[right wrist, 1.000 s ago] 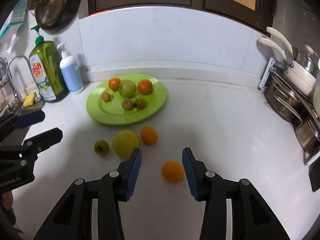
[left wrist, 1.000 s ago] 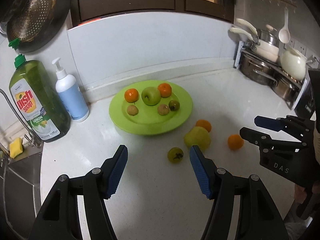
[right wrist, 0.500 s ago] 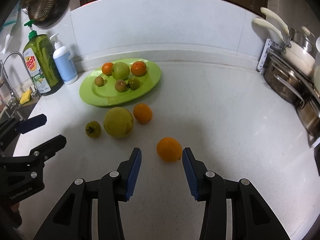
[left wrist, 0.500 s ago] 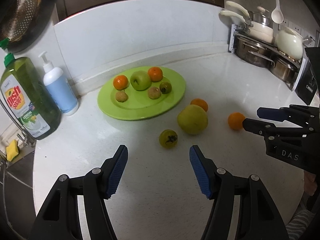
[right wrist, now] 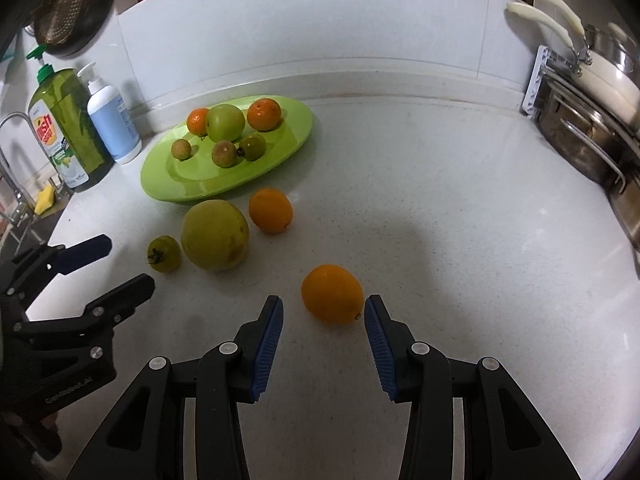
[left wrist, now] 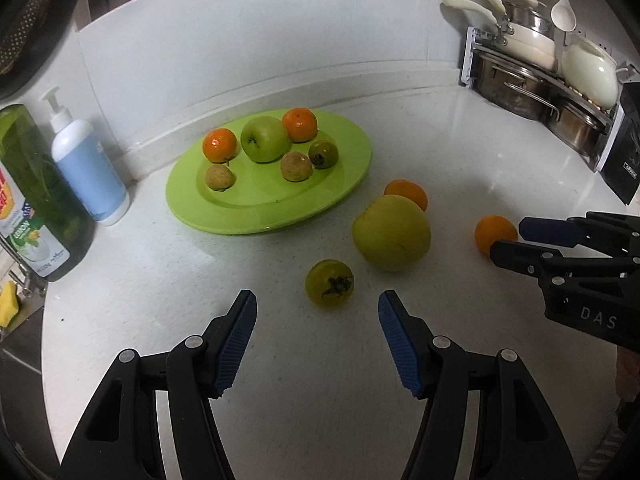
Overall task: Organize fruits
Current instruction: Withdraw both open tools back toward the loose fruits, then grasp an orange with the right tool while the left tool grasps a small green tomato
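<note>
A green plate (left wrist: 256, 208) (right wrist: 188, 184) on the white counter holds a green apple (left wrist: 264, 139), two oranges and three small fruits. Loose on the counter lie a small green persimmon (left wrist: 329, 284) (right wrist: 164, 254), a large yellow-green fruit (left wrist: 391, 233) (right wrist: 215, 235), an orange (left wrist: 406, 194) (right wrist: 270, 211) and a second orange (left wrist: 495, 234) (right wrist: 332, 294). My left gripper (left wrist: 316, 308) is open, just short of the persimmon. My right gripper (right wrist: 323, 316) is open, its fingertips on either side of the second orange.
A green dish soap bottle (left wrist: 36, 208) and a white and blue pump bottle (left wrist: 90, 164) stand at the left by the sink. Pots and pans on a rack (left wrist: 532, 64) fill the back right corner. A black box (left wrist: 624, 152) stands at the right.
Both grippers have moved forward and lower toward the fruit. The left now nears the persimmon and the right now flanks the second orange. Both stay open.
</note>
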Demonstrator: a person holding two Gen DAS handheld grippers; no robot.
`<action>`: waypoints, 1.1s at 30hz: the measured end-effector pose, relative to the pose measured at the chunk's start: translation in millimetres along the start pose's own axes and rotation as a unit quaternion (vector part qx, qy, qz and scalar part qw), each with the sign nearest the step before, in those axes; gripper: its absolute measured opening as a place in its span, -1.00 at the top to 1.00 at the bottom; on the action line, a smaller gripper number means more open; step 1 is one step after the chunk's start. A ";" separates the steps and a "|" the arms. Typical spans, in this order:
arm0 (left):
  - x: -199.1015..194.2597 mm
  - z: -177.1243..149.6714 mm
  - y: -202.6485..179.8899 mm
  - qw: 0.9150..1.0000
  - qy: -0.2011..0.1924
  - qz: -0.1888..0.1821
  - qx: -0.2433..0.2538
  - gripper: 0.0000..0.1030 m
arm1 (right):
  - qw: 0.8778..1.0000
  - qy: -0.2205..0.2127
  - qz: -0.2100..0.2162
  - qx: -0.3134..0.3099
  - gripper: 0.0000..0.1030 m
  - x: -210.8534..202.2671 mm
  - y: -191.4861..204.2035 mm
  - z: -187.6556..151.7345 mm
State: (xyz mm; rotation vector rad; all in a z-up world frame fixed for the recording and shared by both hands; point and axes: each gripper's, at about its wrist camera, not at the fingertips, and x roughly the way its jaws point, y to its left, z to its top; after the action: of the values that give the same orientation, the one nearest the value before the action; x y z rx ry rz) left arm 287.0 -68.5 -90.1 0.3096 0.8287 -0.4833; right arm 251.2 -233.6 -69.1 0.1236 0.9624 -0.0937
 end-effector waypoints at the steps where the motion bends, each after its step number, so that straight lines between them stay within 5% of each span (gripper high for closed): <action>1: 2.5 1.1 0.0 1.000 0.001 -0.002 -0.001 -0.17 | 1.000 0.002 0.002 0.002 0.16 1.8 -0.7 0.7; 22: 30.7 10.8 0.7 0.999 0.018 -0.029 -0.011 0.42 | 1.000 0.013 0.007 -0.008 0.17 17.7 2.3 8.7; 33: 30.0 10.5 2.3 0.999 0.018 -0.036 -0.016 0.43 | 1.000 0.010 0.003 -0.012 0.28 16.2 4.2 7.4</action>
State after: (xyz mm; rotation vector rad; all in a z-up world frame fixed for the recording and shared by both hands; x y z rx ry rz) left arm 312.1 -79.8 -106.1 0.2598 0.8839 -0.5320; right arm 266.9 -230.9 -77.9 0.1059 0.9825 -0.0759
